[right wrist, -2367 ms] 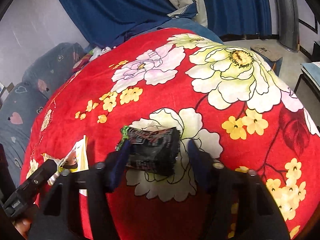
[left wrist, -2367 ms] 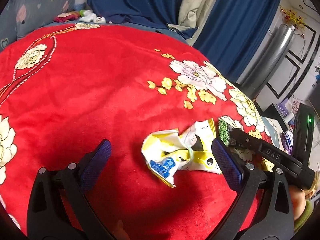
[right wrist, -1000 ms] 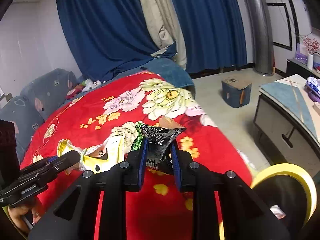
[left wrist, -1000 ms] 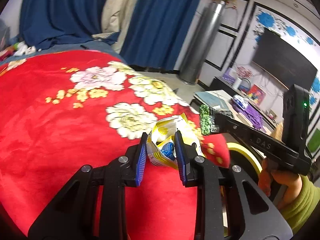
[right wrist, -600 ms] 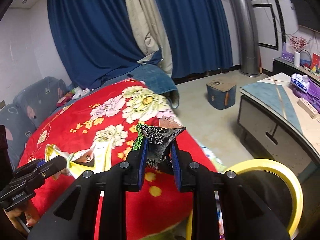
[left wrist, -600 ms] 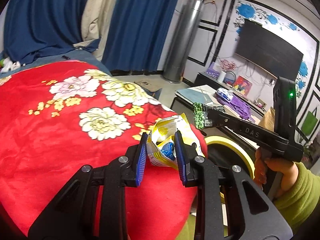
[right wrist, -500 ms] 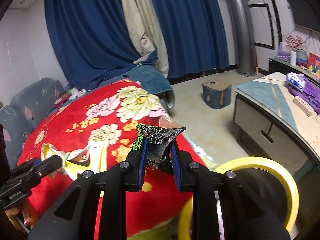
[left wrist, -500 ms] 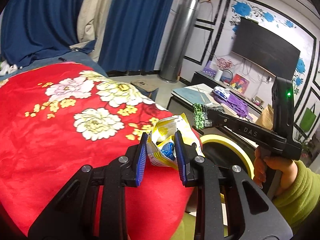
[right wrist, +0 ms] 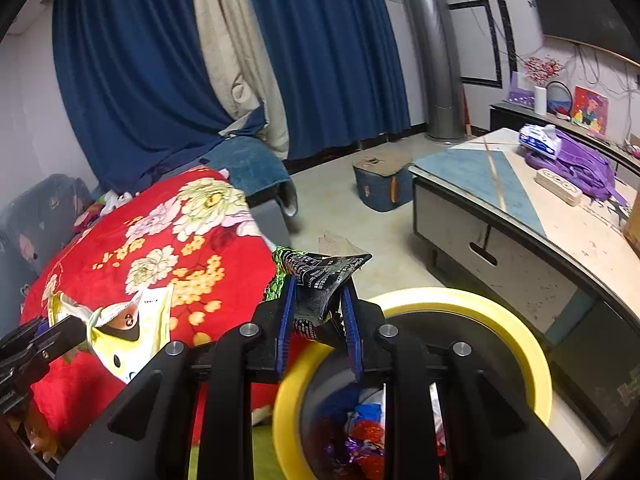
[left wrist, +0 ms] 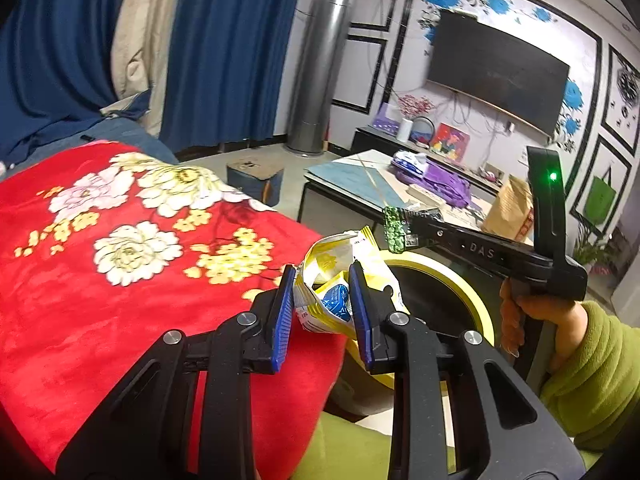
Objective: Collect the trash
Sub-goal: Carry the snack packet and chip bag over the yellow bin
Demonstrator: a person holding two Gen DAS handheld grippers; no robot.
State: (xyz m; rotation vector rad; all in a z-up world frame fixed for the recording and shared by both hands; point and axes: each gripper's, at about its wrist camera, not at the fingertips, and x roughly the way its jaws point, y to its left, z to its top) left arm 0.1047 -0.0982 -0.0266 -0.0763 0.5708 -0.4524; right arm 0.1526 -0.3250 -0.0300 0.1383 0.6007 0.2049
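Note:
My left gripper (left wrist: 322, 312) is shut on a crumpled yellow and white snack bag (left wrist: 334, 292) and holds it at the near rim of a yellow-rimmed trash bin (left wrist: 468, 280). My right gripper (right wrist: 318, 312) is shut on a black and green wrapper (right wrist: 320, 276) and holds it just over the bin's left rim (right wrist: 532, 344). The bin holds several coloured wrappers (right wrist: 360, 432). In the left wrist view the right gripper (left wrist: 400, 230) hangs above the bin with the wrapper (left wrist: 396, 228). The yellow bag (right wrist: 128, 328) shows at the left of the right wrist view.
A bed with a red flowered blanket (left wrist: 100, 240) lies to the left of the bin. A low coffee table (right wrist: 520, 216) stands to the right with a purple bag (right wrist: 576, 168) on it. A small blue stool (right wrist: 380, 180) sits on the floor beyond.
Both grippers have closed on their trash, lifted it off the blanket and carried it right, off the bed's edge to the bin. In the last half second they moved further over the bin.

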